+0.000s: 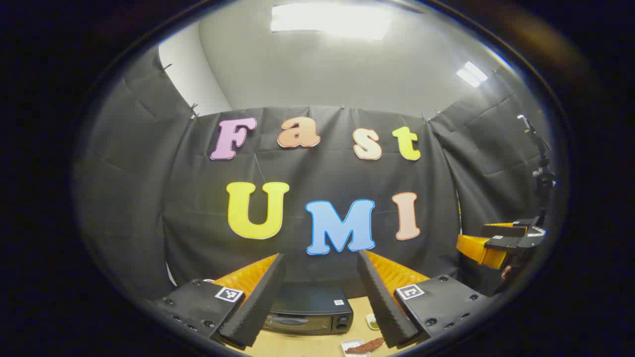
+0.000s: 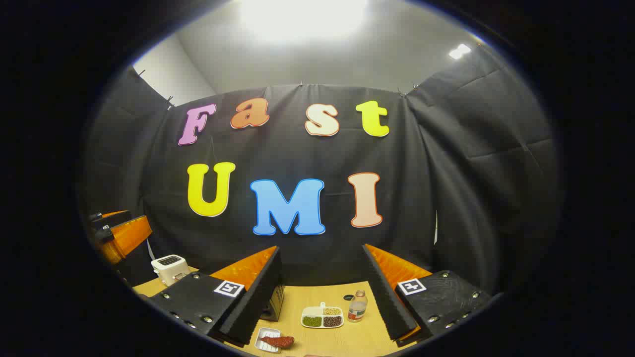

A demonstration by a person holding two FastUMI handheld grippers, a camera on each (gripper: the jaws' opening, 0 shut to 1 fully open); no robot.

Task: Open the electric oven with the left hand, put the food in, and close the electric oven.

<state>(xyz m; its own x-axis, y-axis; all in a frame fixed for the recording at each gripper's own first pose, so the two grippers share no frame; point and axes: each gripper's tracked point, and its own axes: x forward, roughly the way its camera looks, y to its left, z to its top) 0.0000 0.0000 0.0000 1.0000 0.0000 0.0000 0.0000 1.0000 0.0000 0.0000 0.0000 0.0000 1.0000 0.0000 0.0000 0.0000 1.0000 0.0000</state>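
Note:
A black electric oven (image 1: 307, 313) stands on the wooden table (image 1: 297, 344) with its door closed, seen between my left gripper's fingers. My left gripper (image 1: 321, 297) hovers above it, open, holding nothing. A reddish piece of food (image 1: 364, 346) lies on a small white tray (image 1: 353, 343) right of the oven. In the right gripper view the same food (image 2: 279, 340) rests on its tray (image 2: 265, 339), and the oven's side (image 2: 273, 305) peeks past the left finger. My right gripper (image 2: 322, 292) is open and empty, high above the table. The right gripper (image 1: 501, 243) also appears at the far right of the left view.
A divided white dish (image 2: 322, 316) with green and brown contents sits mid-table, a small plastic bottle (image 2: 357, 306) beside it. A white toaster (image 2: 170, 268) stands at the back left. The left gripper (image 2: 116, 235) shows at the left edge. A stand (image 1: 540, 168) rises at the right.

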